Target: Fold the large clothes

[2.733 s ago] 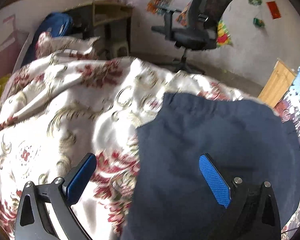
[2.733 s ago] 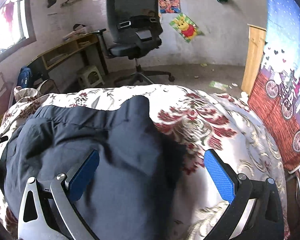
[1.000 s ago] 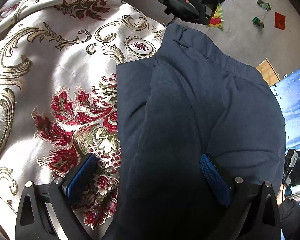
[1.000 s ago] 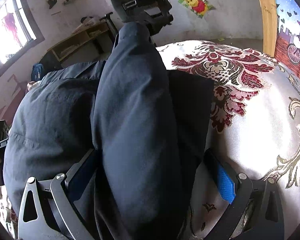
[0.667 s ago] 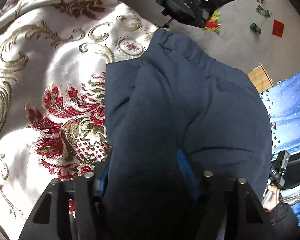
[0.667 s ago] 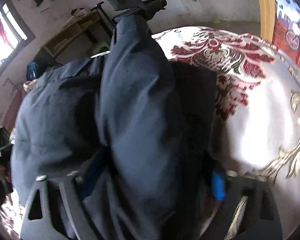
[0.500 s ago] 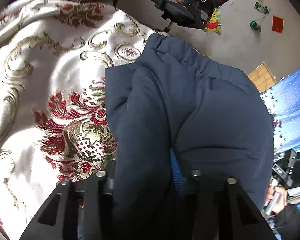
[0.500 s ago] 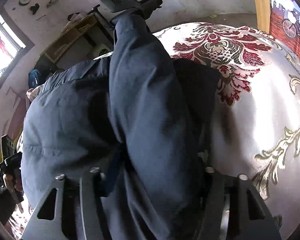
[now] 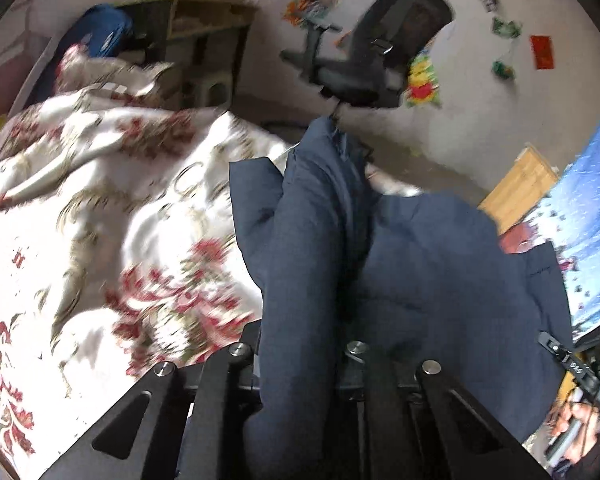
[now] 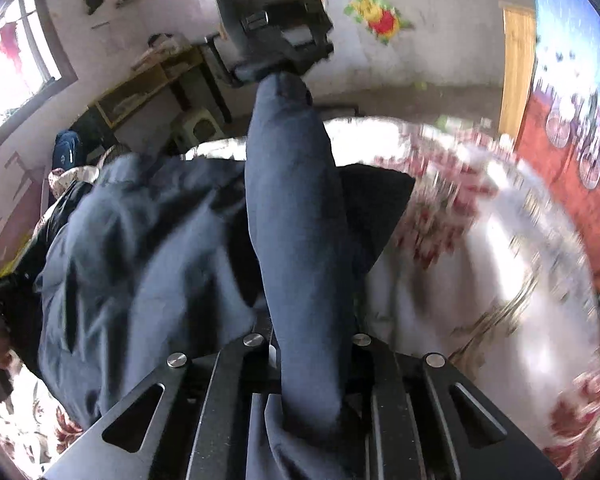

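Cream bedspread with red and gold floral brocade (image 9: 100, 208), rumpled, covering the bed. Bulky navy-blue padded garment (image 9: 420, 264) lying across it, near edge bunched into ridges and raised off the cover. Left gripper (image 9: 300, 360) closing, jaws nearly together on a thick ridge of the navy cloth. Right gripper (image 10: 312, 344) likewise closing, pinching its own ridge. Advice: lift both ends level, keep cloth taut between, carry away toward the far hem, lay down squarely before letting go.
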A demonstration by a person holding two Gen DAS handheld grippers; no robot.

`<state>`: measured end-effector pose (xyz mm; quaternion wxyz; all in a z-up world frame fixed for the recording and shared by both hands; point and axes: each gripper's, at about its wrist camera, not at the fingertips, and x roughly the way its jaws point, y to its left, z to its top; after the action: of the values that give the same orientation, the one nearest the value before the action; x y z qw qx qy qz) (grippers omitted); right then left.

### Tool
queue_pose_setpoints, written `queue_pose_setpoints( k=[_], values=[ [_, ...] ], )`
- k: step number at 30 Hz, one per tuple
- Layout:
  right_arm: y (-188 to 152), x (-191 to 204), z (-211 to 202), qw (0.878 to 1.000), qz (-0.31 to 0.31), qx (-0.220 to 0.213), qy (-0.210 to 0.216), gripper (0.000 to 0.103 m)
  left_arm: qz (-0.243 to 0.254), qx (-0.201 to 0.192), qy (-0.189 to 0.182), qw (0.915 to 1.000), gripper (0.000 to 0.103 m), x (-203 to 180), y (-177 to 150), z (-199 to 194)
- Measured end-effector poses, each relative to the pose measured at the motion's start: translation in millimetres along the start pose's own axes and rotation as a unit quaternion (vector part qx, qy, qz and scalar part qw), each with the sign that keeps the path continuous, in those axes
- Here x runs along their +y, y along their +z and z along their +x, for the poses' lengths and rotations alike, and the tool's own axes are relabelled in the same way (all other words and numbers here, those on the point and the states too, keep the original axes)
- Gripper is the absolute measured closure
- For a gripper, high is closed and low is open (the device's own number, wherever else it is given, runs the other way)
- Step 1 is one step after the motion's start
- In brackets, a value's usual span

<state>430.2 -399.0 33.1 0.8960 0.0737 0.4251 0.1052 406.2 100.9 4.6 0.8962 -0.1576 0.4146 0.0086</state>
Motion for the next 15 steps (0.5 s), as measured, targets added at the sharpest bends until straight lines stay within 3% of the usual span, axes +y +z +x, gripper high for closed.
queue_pose_setpoints(
  k=[9, 15],
  values=[
    [49, -38, -73, 0.992, 0.024, -0.111, -0.048, 0.092, 0.016, -0.045, -0.070, 0.9964, 0.089, -77, 24, 2],
    [49, -74, -73, 0.990, 0.048, -0.101, -0.083, 0.092, 0.025, -0.025, -0.079, 0.9962, 0.089, -111, 12, 31]
  ],
)
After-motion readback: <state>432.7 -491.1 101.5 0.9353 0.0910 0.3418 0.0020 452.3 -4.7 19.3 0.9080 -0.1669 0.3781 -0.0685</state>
